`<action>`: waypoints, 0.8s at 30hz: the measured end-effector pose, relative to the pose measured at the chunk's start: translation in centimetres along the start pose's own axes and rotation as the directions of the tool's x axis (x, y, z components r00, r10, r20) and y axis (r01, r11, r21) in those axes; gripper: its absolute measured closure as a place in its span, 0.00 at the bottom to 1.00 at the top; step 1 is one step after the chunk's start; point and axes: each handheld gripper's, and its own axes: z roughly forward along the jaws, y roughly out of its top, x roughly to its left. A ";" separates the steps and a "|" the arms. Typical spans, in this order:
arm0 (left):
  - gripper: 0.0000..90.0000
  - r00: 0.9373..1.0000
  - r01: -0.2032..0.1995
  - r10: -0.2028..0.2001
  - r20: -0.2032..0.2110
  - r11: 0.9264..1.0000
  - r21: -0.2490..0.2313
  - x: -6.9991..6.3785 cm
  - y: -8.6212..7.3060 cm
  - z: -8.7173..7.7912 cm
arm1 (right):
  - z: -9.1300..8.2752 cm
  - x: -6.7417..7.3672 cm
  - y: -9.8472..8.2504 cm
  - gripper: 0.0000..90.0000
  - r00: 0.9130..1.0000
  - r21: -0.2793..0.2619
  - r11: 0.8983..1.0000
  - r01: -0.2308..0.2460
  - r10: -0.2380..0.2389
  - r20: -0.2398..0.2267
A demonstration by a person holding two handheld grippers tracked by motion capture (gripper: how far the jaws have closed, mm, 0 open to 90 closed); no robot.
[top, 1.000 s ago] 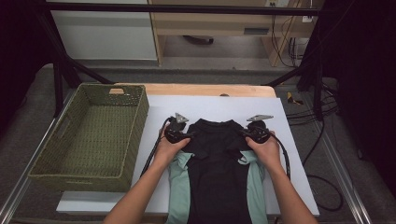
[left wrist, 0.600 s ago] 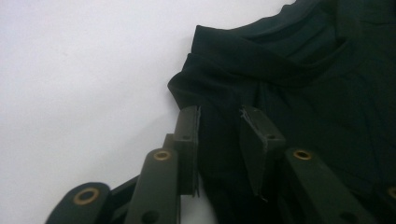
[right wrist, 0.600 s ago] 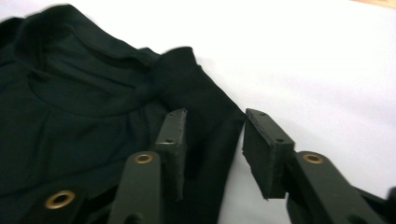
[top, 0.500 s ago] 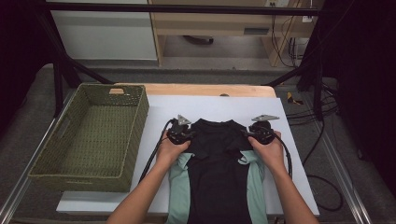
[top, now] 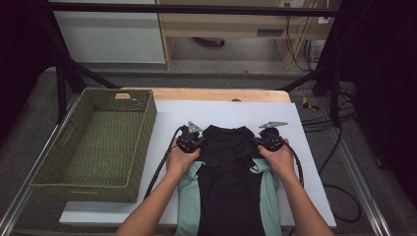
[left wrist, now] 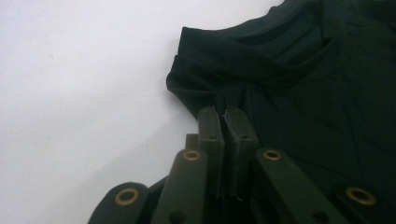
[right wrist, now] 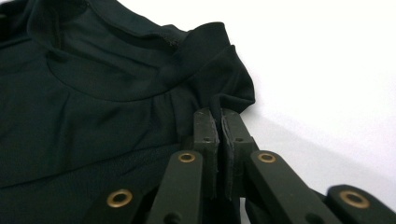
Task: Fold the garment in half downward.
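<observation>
At the centre of the high view, my left gripper (top: 193, 141) and right gripper (top: 268, 141) each pinch a shoulder of the black shirt (top: 230, 172) — fingers (left wrist: 227, 140) clamped tight on the cloth in both gripper views. The shirt lies flat on the white desk (top: 221, 110), over a mint-green garment (top: 269, 196) at lower centre. The sleeves look tucked in; folding seems midway, with the stowing left to do. The green wicker basket (top: 142, 123) at left sits empty. Count: two garments, one basket, two grippers.
</observation>
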 end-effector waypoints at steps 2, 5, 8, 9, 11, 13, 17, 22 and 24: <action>0.97 1.000 -0.015 0.015 -0.020 1.000 -0.010 0.1 0.2 -0.3 | -0.2 0.1 0.1 0.97 1.000 0.004 1.000 0.016 -0.016 0.008; 0.97 1.000 0.002 -0.003 -0.015 0.999 -0.048 0.2 0.8 -1.3 | -1.0 0.3 0.5 0.97 0.999 -0.027 0.999 0.032 -0.032 0.026; 0.97 0.999 -0.022 0.020 -0.027 0.998 -0.061 0.1 1.8 -2.4 | -2.3 0.6 1.4 0.98 0.998 -0.055 0.997 0.061 -0.059 0.039; 0.97 0.999 -0.025 0.023 -0.034 0.998 -0.065 0.0 2.1 -2.8 | -2.7 0.7 1.8 0.98 0.997 -0.064 0.996 0.066 -0.063 0.042; 0.97 0.999 -0.028 0.025 -0.043 0.996 -0.081 -0.1 2.9 -3.6 | -3.6 0.8 2.4 0.98 0.996 -0.090 0.993 0.073 -0.069 0.049; 0.97 0.998 -0.041 0.036 -0.053 0.995 -0.092 -0.2 3.7 -4.3 | -4.5 0.9 3.2 0.98 0.995 -0.111 0.990 0.084 -0.078 0.058; 0.97 0.996 -0.064 0.055 -0.074 0.990 -0.125 -0.3 5.5 -5.9 | -6.3 1.2 4.9 0.98 0.993 -0.153 0.983 0.100 -0.090 0.070; 0.97 0.993 -0.079 0.064 -0.097 0.983 -0.164 -0.1 7.8 -7.7 | -8.0 1.3 6.9 0.98 0.991 -0.205 0.971 0.119 -0.101 0.093; 0.97 0.992 -0.089 0.071 -0.106 0.980 -0.178 -0.1 8.7 -8.3 | -8.5 1.4 7.7 0.98 0.990 -0.223 0.967 0.120 -0.100 0.101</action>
